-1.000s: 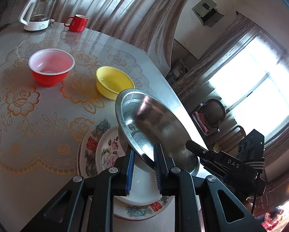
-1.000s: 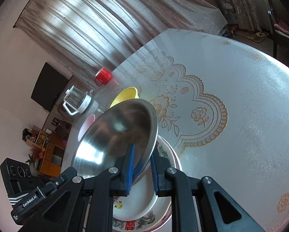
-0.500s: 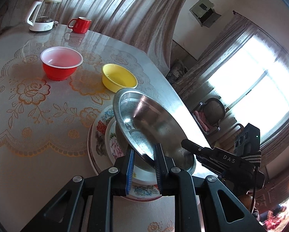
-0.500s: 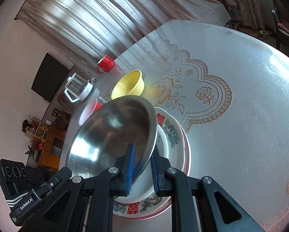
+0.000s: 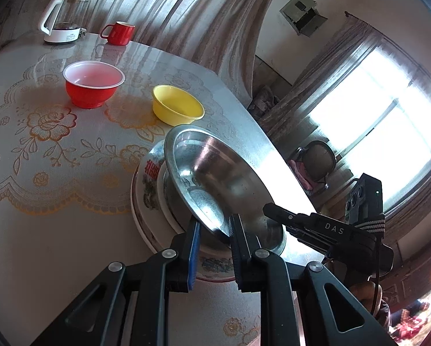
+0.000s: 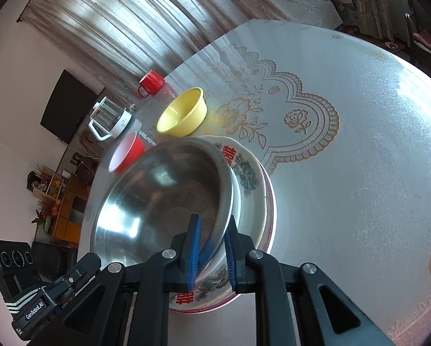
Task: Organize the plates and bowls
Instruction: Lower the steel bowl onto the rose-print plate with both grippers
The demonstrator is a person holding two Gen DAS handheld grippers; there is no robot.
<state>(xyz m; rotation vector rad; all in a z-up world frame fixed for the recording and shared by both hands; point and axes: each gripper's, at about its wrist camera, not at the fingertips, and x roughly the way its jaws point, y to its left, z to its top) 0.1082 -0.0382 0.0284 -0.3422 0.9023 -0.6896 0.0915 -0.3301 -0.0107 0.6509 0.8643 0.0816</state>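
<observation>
We read "DAS" on our right gripper and "GenRobot.AI" on our left gripper. Both angle downward, clamping opposite rims of a steel bowl over stacked plates near the table's edge.

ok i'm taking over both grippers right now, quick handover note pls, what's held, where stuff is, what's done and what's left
Left gripper: shut on the near rim of the steel bowl.
Right gripper: shut on the opposite rim of the same bowl, so both carry it together.
The bowl hangs tilted just above the stack of patterned plates near the table edge; whether it touches the stack yet is unclear.
Red bowl and yellow bowl stand apart on the tablecloth, not yet stacked.
Done: plates stacked, steel bowl brought over them.
Left: probably set the steel bowl down level, release both grips, then gather the red and yellow bowls.
</observation>
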